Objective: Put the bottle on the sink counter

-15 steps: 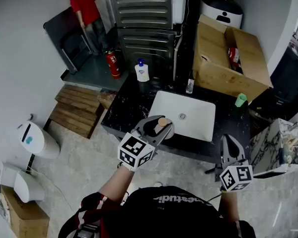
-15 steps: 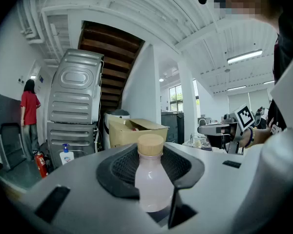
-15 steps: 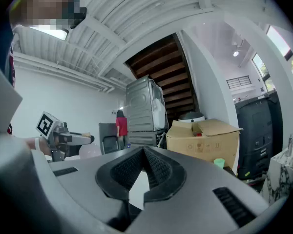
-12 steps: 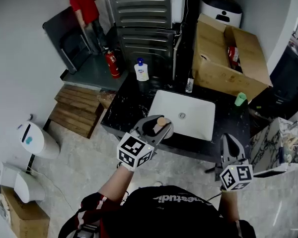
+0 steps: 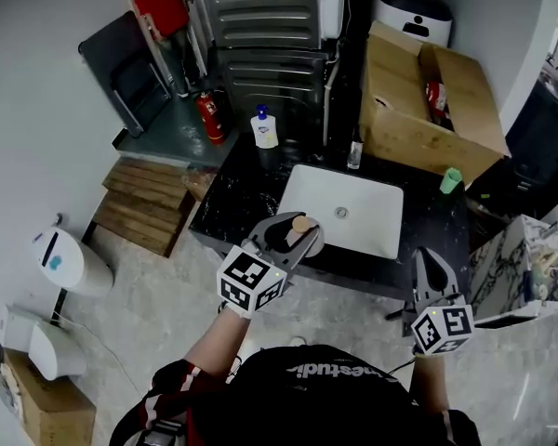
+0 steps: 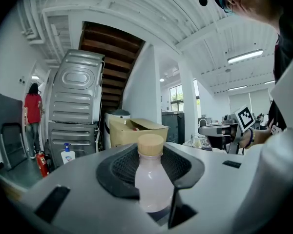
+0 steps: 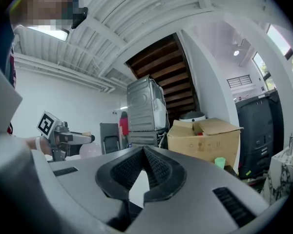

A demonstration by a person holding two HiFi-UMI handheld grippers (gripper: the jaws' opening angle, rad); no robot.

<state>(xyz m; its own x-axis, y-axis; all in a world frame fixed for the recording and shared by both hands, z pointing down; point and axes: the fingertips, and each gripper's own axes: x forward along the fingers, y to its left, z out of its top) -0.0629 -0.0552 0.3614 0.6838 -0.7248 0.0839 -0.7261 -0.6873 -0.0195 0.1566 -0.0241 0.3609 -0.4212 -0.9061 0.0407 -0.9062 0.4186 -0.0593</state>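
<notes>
The left gripper (image 5: pixel 298 234) pinches the tan-capped pale pink plastic bottle (image 6: pixel 151 180) at the near edge of the black stone sink counter (image 5: pixel 234 203), not yet set down; the right gripper (image 5: pixel 431 266) has its jaws pressed together.

The left gripper (image 6: pixel 150 156) grips an upright pale bottle (image 6: pixel 152 185) with a tan cap.

The head camera looked steeply down over left gripper (image 5: pixel 300 233) and right gripper (image 5: pixel 427 255). Their cameras faced level along the jaws, sharing the box (image 6: pixel 139 129) (image 7: pixel 205 143) ahead.
</notes>
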